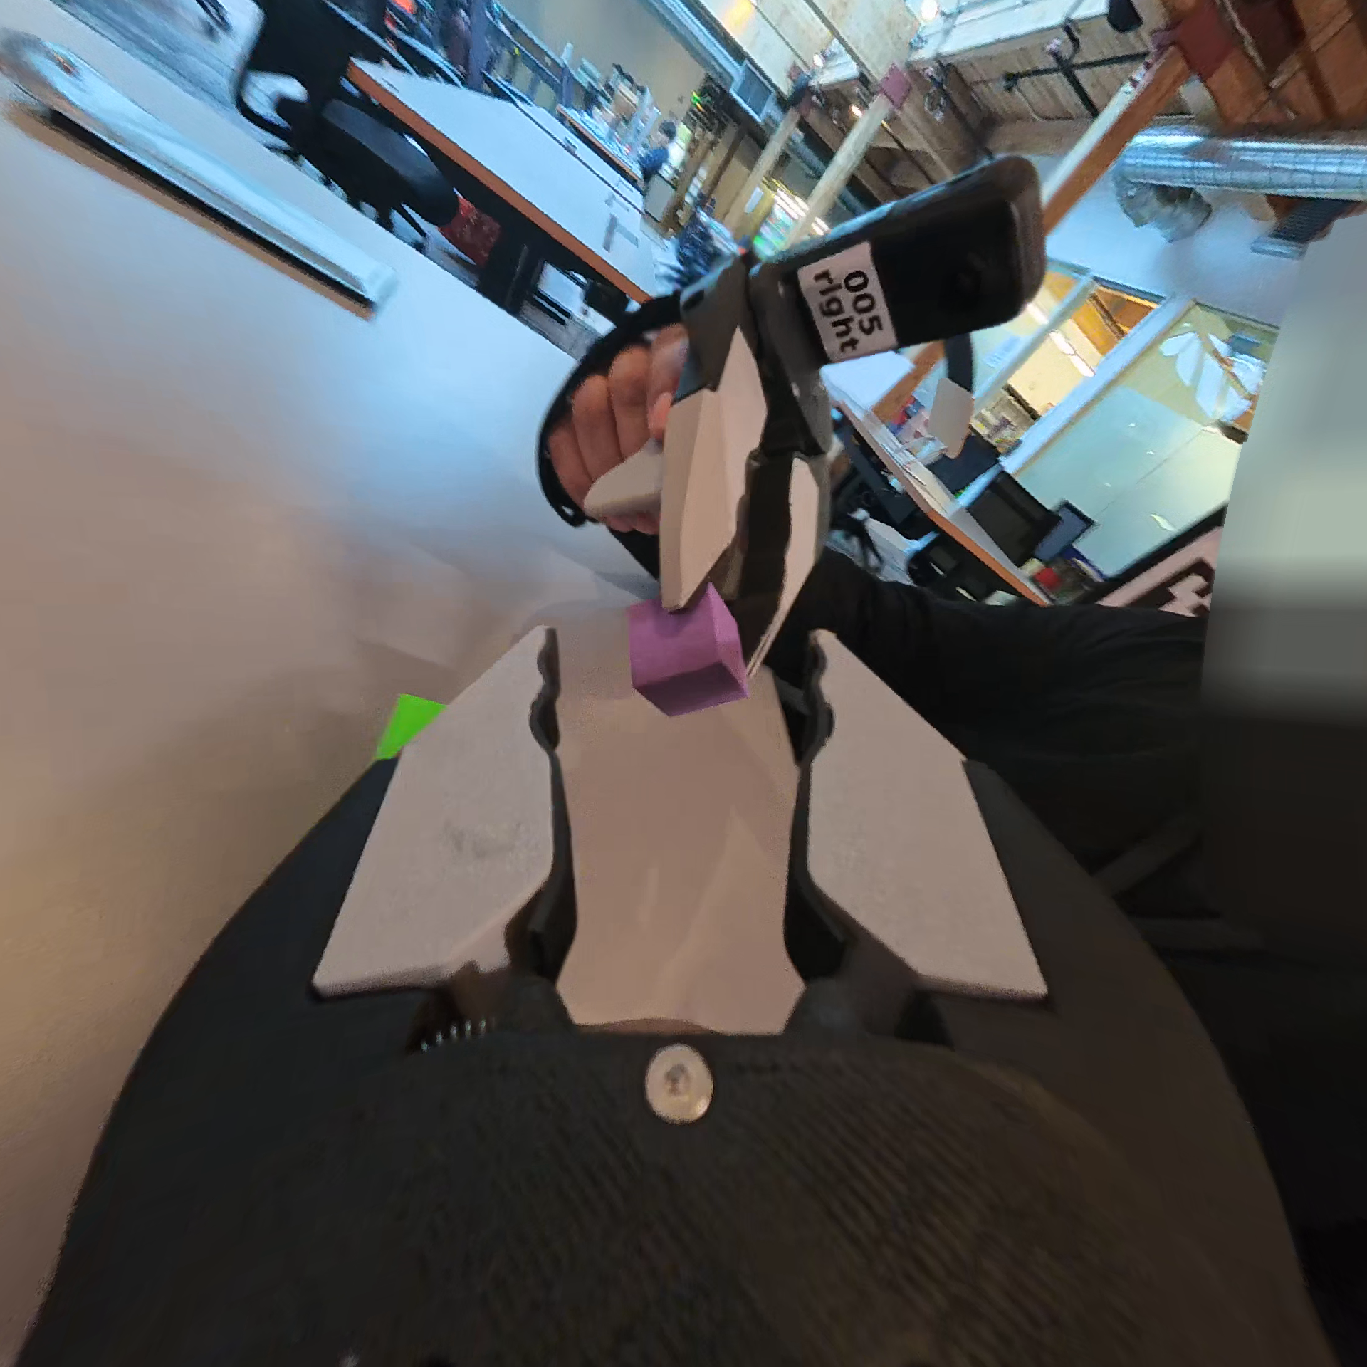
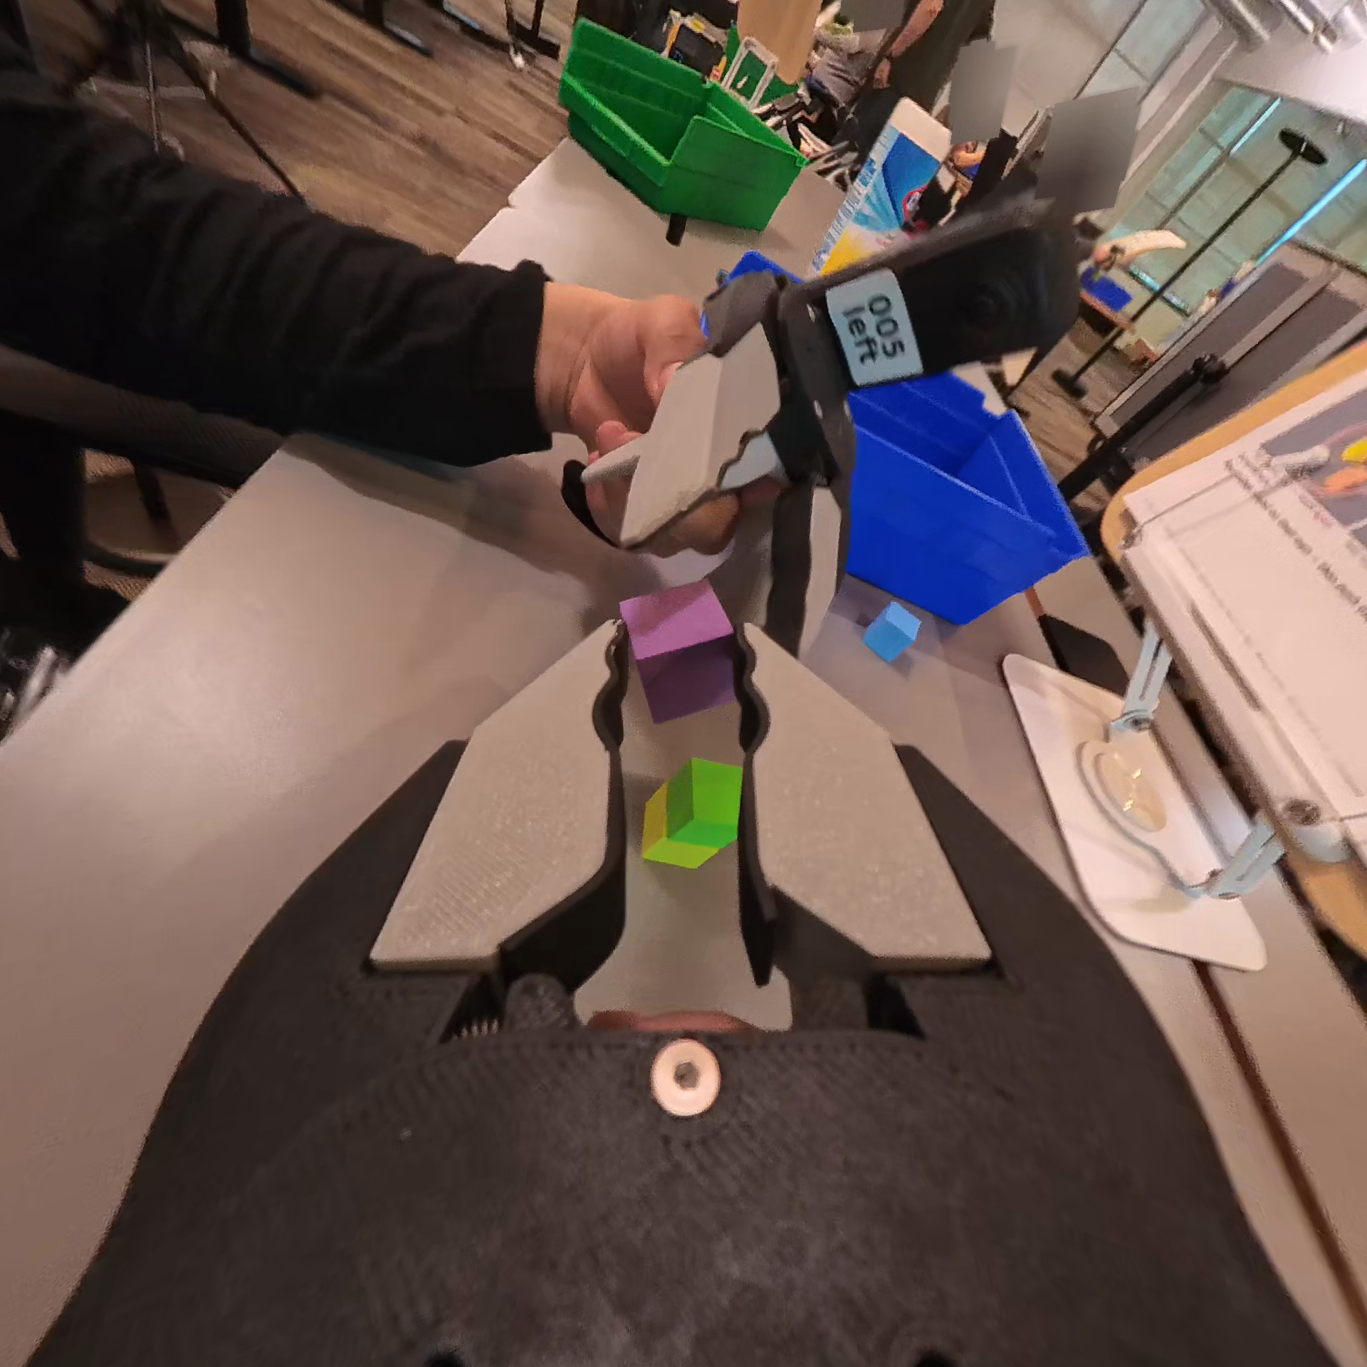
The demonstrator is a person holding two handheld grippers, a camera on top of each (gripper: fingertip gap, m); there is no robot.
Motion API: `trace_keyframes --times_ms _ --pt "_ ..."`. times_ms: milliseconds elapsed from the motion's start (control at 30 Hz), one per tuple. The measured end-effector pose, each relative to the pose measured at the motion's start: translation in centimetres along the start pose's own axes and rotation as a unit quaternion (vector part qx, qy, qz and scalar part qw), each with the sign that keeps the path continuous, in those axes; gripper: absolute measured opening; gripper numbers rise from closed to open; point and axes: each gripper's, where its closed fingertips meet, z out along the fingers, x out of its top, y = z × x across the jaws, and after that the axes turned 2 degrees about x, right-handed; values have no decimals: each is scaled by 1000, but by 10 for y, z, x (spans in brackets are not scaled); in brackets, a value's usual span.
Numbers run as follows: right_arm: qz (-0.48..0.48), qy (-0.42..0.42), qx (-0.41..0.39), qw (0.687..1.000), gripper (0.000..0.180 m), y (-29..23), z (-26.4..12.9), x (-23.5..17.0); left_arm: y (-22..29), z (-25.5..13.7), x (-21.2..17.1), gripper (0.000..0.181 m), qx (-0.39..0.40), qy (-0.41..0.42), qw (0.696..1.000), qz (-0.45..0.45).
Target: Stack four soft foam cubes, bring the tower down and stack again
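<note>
R gripper [image 2: 679, 651] clamped on purple cube [image 2: 680, 647], held above green cube [image 2: 692, 812] on table [image 2: 296, 666]. L gripper [image 1: 684, 651] jaws apart, empty. Risk: foam over-squeezed, cube skewed at release, stack toppled.

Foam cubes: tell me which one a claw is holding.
The purple cube, pinched between the right claw's fingertips above the table. The green cube and the light blue cube lie free on the table.
</note>
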Motion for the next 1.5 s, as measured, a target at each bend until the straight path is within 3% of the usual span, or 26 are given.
trace_keyframes --times_ms 133,267,467,800,1500 --pt "137 30 -7 990 25 24 -3 -9 -30 -25 23 67 118 56 990 56" --pt "288 58 11 956 26 41 -3 -23 -67 -50 39 57 271 88 953 105" --pt "320 97 11 942 26 50 -13 -33 -95 -74 41 47 410 73 898 143" --pt "296 44 14 954 26 36 12 -51 -107 -76 33 45 434 53 889 133" --pt "295 30 -27 955 25 38 15 -60 -114 -76 28 45 450 32 882 138"
